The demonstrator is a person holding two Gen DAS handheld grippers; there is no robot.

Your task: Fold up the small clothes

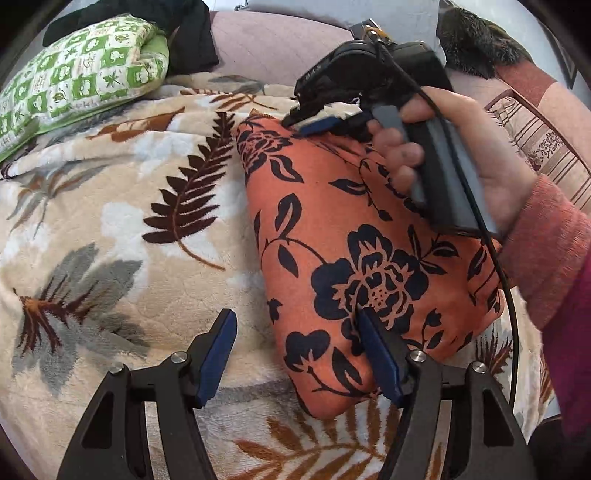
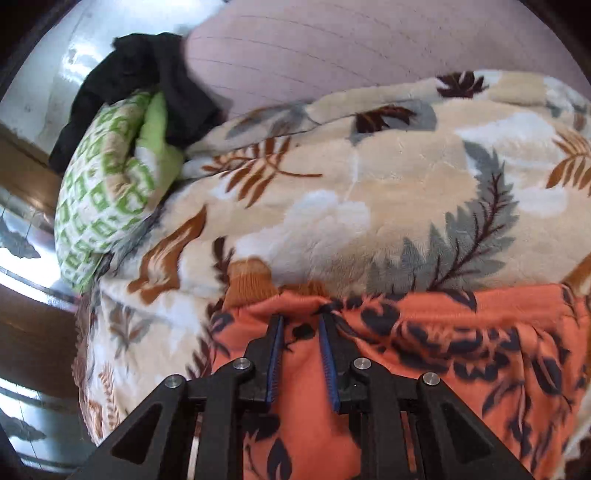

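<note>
The left wrist view takes in the whole scene: a cream fleece blanket [image 1: 122,206] printed with brown and grey leaves covers the bed, and on it lies the orange garment [image 1: 354,229] with a dark flower print, folded into a long, thick wedge. Only this view shows the person's right hand [image 1: 461,158], in a pinkish knitted sleeve [image 1: 543,251], gripping the handle of the right gripper [image 1: 325,120], whose tips press at the garment's far end. The right wrist view shows that end close up: the gripper's jaws stand narrow with a bunched edge of the orange cloth between them, though whether the pads truly pinch it cannot be told, and an ochre ribbed cuff [image 2: 251,282] pokes out just beside them. The left gripper [image 1: 299,336] stands wide, holding nothing, one finger [image 1: 380,354] over the garment's near edge, the other over bare blanket. A green-checked pillow [image 1: 77,77] lies at the blanket's far left with black clothing [image 1: 184,33] against it, before a mauve quilted backrest [image 1: 273,40].
</note>
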